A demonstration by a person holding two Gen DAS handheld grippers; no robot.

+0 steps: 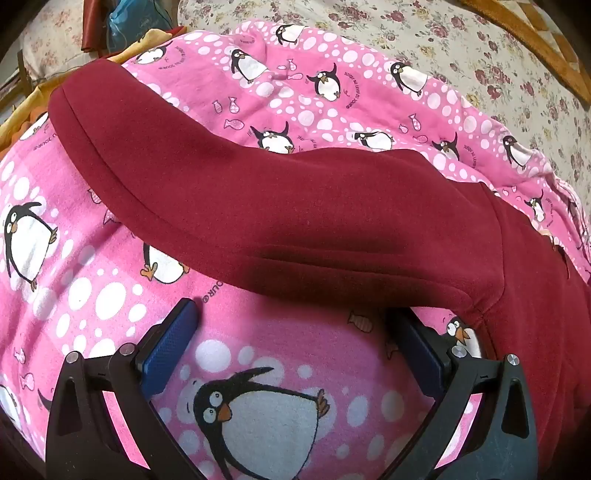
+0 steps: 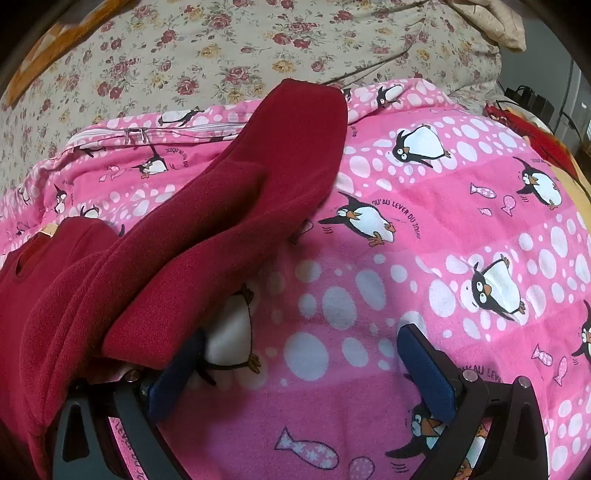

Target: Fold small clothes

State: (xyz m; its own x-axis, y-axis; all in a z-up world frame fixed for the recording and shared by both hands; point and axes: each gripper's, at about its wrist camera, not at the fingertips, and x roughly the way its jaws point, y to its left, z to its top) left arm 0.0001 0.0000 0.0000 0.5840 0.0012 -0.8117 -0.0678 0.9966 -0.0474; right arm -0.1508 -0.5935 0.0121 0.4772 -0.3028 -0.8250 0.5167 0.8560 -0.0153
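Observation:
A dark red fleece top lies on a pink penguin blanket. One sleeve stretches to the upper left in the left wrist view. My left gripper hangs open just below the garment's near edge, with only blanket between its blue pads; the right pad's tip is tucked under the red cloth. In the right wrist view the other sleeve runs up and away over the blanket. My right gripper is open beside it, and the fleece drapes over its left finger.
A floral bedsheet covers the bed beyond the blanket. Orange cloth and a blue bag lie at the far left. A zip marks the blanket's far edge. Red fabric and cables sit at the right.

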